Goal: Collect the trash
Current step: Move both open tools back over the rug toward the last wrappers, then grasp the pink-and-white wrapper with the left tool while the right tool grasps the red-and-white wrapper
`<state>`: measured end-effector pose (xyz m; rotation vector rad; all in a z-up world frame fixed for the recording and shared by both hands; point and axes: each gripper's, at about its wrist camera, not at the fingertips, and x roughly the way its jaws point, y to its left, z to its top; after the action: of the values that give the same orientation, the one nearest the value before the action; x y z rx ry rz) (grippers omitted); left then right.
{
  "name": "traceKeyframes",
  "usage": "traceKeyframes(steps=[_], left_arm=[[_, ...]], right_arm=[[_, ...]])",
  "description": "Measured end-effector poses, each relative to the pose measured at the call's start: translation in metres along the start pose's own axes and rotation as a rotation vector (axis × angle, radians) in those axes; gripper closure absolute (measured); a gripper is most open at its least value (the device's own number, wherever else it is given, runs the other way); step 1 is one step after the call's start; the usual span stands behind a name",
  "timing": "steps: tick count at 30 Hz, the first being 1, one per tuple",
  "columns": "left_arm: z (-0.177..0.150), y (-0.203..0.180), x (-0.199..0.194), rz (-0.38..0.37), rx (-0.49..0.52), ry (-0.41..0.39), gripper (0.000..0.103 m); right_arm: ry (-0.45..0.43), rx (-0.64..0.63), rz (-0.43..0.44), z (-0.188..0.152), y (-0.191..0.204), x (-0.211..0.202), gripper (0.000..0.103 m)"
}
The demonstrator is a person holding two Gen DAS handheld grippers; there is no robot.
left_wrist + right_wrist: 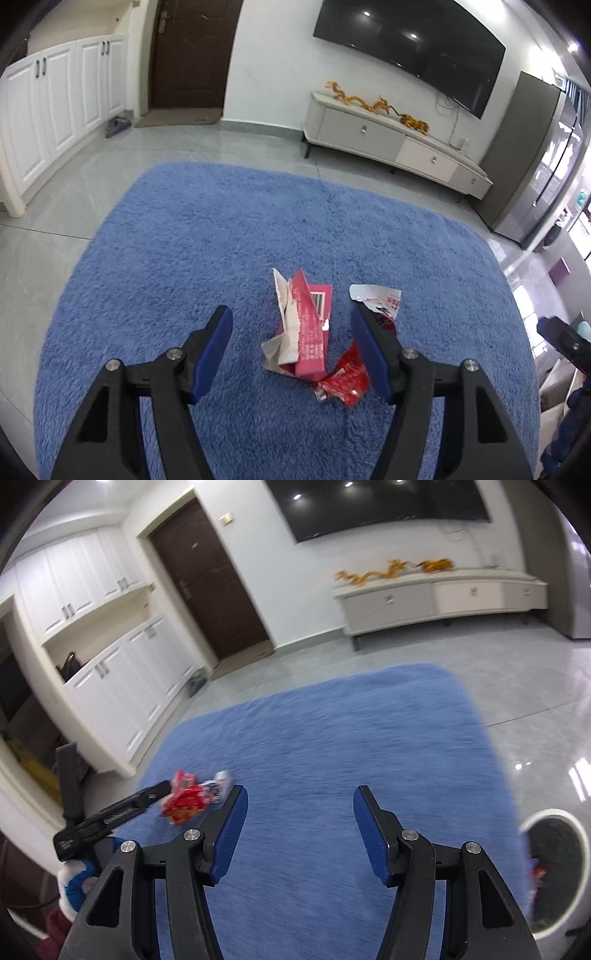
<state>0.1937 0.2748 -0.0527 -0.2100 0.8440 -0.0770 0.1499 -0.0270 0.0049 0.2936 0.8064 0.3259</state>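
In the left wrist view my left gripper is open above the blue rug, its jaws on either side of a torn pink and white wrapper. A crumpled red wrapper lies just below it, and a white and red wrapper lies by the right finger. In the right wrist view my right gripper is open and empty over the rug. The same trash pile lies to its left, with the left gripper reaching toward it.
A white bin with something red inside stands at the rug's right edge. White cabinets, a brown door, a TV console and a wall TV surround the grey tile floor.
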Motion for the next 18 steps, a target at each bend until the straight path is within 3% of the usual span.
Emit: traceKeyframes(steps=[8, 12, 18], left_arm=[[0.014, -0.001, 0.041, -0.018, 0.072, 0.107, 0.038], [0.013, -0.006, 0.045, 0.006, 0.155, 0.098, 0.039], [0.002, 0.001, 0.037, 0.013, 0.200, 0.070, 0.058]], right_arm=[[0.078, -0.005, 0.091, 0.009, 0.043, 0.060, 0.044], [0.107, 0.016, 0.106, 0.008, 0.048, 0.077, 0.044], [0.150, 0.016, 0.123, 0.009, 0.061, 0.104, 0.044]])
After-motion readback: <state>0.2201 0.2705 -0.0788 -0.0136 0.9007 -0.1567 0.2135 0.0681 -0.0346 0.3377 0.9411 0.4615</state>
